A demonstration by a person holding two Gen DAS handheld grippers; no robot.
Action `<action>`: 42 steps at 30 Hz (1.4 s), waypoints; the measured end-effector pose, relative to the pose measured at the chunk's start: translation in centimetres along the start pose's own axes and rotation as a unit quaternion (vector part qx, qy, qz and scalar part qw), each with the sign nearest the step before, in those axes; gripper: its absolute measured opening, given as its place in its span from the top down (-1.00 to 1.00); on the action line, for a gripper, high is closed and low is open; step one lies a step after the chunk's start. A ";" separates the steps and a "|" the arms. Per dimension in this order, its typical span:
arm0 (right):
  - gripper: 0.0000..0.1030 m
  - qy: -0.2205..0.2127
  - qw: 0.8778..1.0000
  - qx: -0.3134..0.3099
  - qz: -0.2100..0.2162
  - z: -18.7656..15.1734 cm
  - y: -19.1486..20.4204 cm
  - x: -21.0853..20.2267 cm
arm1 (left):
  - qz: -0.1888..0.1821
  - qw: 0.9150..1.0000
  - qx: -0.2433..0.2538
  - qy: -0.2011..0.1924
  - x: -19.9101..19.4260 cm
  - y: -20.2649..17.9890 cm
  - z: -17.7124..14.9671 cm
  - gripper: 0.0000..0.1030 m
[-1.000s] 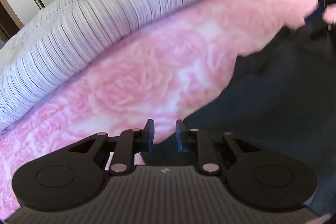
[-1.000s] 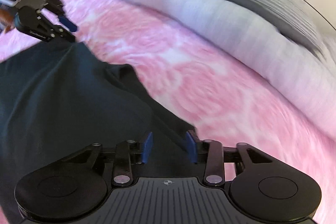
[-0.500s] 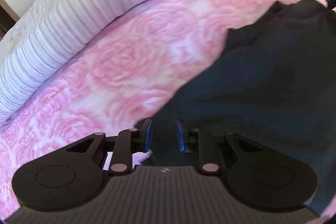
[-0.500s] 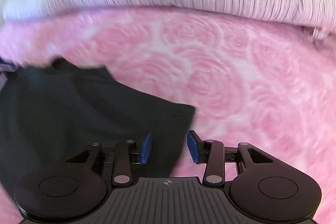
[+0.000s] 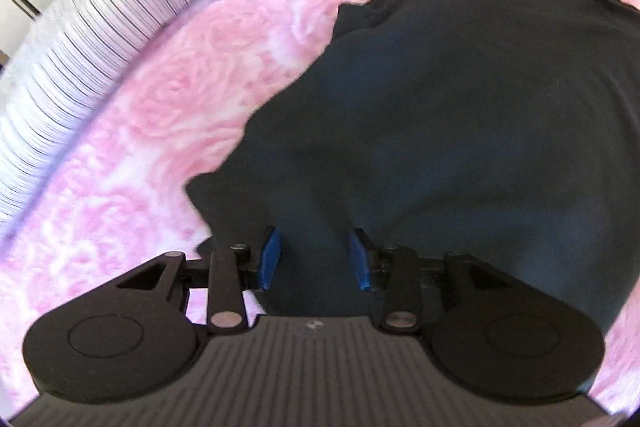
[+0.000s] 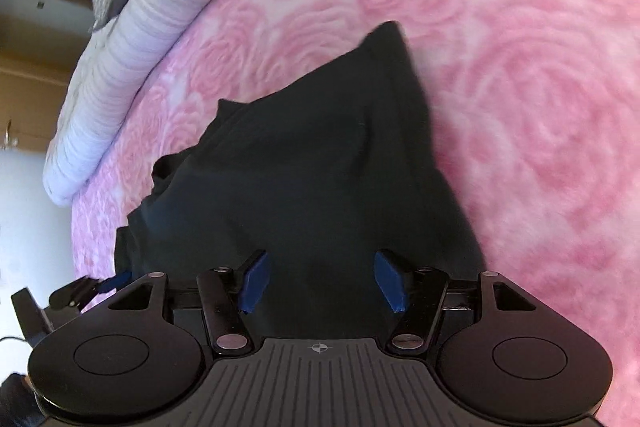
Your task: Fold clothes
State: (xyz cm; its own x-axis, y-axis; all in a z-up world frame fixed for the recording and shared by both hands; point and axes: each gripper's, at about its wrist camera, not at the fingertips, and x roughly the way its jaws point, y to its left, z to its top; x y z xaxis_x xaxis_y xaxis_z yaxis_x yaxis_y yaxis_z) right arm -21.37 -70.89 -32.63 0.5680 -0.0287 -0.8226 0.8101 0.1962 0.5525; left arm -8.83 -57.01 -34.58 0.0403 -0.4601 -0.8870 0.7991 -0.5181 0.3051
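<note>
The dark shirt (image 5: 460,115) now lies spread out on the pink rose blanket (image 5: 192,75), and the striped grey quilt (image 5: 100,27) is rolled up along the far side of that blanket. A second ago both grippers were pinching the cloth tight and carrying it over the blanket. Now they are letting go. The left gripper (image 5: 314,259) is opening its jaws; the shirt's near edge sits between the blue pads (image 5: 271,255) but they do not seem to squeeze it any more. The right gripper (image 6: 322,281) is opening too, and wider; the cloth lies under and between its pads (image 6: 253,281), with gaps on both sides. In the left view you can see the right gripper's blue tip at the shirt's far corner, near the blanket's edge. So the shirt has just been laid down and freed. That looks like the end of the spreading step. The shirt is not flat yet: there are bumps and a bunched corner on the side toward the quilt. Next comes, I think, smoothing it or taking hold of one side to fold it over.
</note>
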 end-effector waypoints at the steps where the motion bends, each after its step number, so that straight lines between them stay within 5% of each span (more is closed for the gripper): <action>1: -0.20 -0.004 1.000 -0.006 -0.011 -0.2 0.1 -0.4 | -0.004 1.000 0.000 -0.009 -0.9 -0.2 -0.1 0.36; 4: -0.20 -0.014 0.998 -0.053 -0.024 -1.7 1.7 -1.8 | -0.031 0.999 -0.014 -0.016 -2.7 -1.4 -0.5 0.34; 8: -0.20 0.014 0.995 -0.100 -0.004 -5.1 2.1 -1.7 | -0.043 0.998 -0.019 0.043 -1.0 -3.1 -2.4 0.33; 11: -0.20 0.032 0.993 -0.102 -0.043 -6.5 0.0 -0.9 | -0.030 0.997 -0.047 0.046 -1.1 -2.4 -3.7 0.30; 16: -0.20 -0.009 0.983 -0.134 -0.127 -7.9 -1.5 -3.8 | 0.003 0.995 -0.087 0.041 -5.2 -2.1 -4.4 0.36; 22: -0.20 0.005 0.975 -0.219 -0.033 -13.0 2.2 -2.9 | -0.030 0.994 -0.093 0.054 -6.5 -5.8 -6.8 0.35; 25: -0.20 0.030 0.978 -0.201 -0.042 -14.5 0.4 -0.6 | -0.033 0.991 -0.093 0.090 -4.7 -6.5 -9.2 0.35; 27: 0.14 0.019 0.984 -0.174 -0.039 -14.6 -1.8 -0.7 | -0.039 0.990 -0.106 0.082 -4.5 -6.0 -10.7 0.31; 30: 0.32 0.009 0.992 -0.119 -0.050 -14.2 -3.6 -1.9 | -0.049 0.990 -0.111 0.075 -5.1 -5.1 -11.7 0.30; 35: 0.22 -0.007 0.981 -0.144 -0.132 -15.8 1.3 -2.2 | -0.073 0.995 -0.042 0.048 -6.6 -4.1 -12.9 0.31; 42: -0.11 -0.041 0.968 -0.194 -0.151 -23.9 12.3 1.0 | -0.118 0.991 0.066 -0.019 -9.6 -0.3 -14.4 0.33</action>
State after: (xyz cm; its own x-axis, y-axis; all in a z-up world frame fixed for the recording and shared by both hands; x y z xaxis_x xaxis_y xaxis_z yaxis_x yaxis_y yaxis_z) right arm -14.33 -45.03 -29.85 0.3372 -0.2170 -0.9161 0.8340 0.5202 0.1838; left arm -0.80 -42.11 -31.17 -0.1632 -0.3395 -0.9264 0.6981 -0.7032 0.1347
